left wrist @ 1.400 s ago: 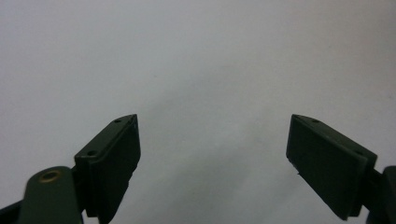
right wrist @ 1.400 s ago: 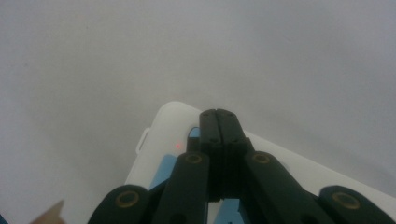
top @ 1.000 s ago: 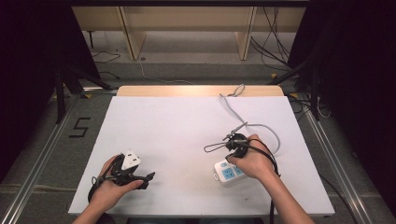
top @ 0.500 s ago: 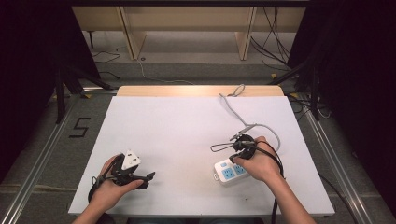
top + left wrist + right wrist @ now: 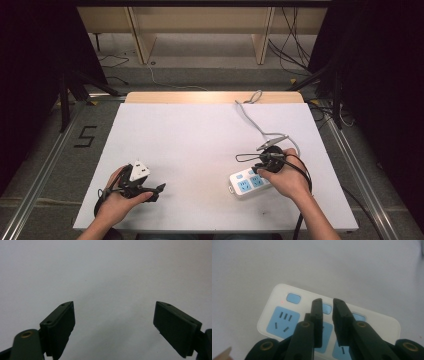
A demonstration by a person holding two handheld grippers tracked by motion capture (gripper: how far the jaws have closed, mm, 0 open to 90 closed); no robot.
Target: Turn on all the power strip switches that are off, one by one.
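Note:
A white power strip (image 5: 243,183) with blue sockets lies on the white table (image 5: 200,145), near the front right. Its grey cable (image 5: 260,131) runs to the table's back edge. My right gripper (image 5: 258,170) hovers over the strip, held in the person's right hand. In the right gripper view the strip (image 5: 287,302) shows a small red light and blue buttons. The right gripper (image 5: 327,301) has just been opening its jaws; a narrow gap stands between them with nothing in it. My left gripper (image 5: 155,192) rests at the front left, and in its own view (image 5: 113,306) it is open wide over bare table.
Wooden furniture legs (image 5: 142,35) and loose cables (image 5: 295,45) stand on the floor behind the table. A metal rail (image 5: 45,165) runs along the table's left side, beside a floor marking "5" (image 5: 85,136).
The right hand has shifted a little to the right above the power strip. The left hand has kept still.

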